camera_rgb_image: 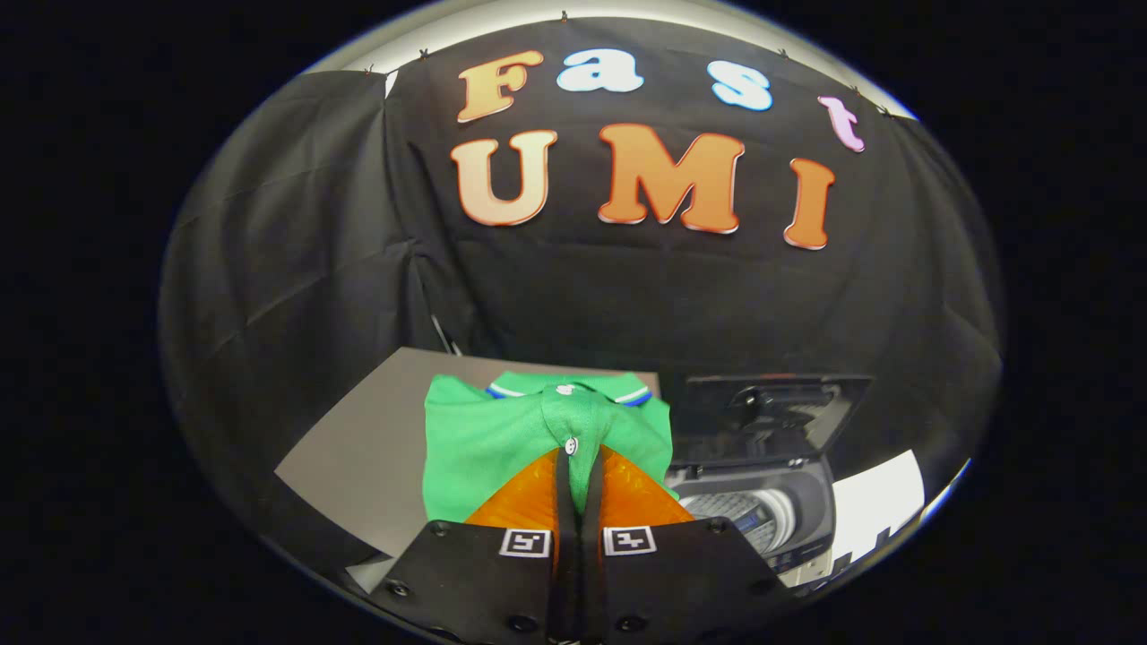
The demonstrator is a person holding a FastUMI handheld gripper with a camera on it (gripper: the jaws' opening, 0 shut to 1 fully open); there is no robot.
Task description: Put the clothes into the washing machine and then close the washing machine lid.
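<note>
A green polo shirt with a blue-and-white striped collar lies folded on the grey table. My gripper is shut, its two fingers pressed side by side, their tips over the shirt's button placket. I cannot tell whether any fabric is pinched between them. To the right of the shirt stands a small top-loading washing machine. Its dark lid stands open and upright behind the opening, and the ribbed drum shows inside.
Black cloth walls close off the booth behind the table and on both sides. The table's left edge drops off to the left of the shirt. A bright white surface lies to the right of the machine.
</note>
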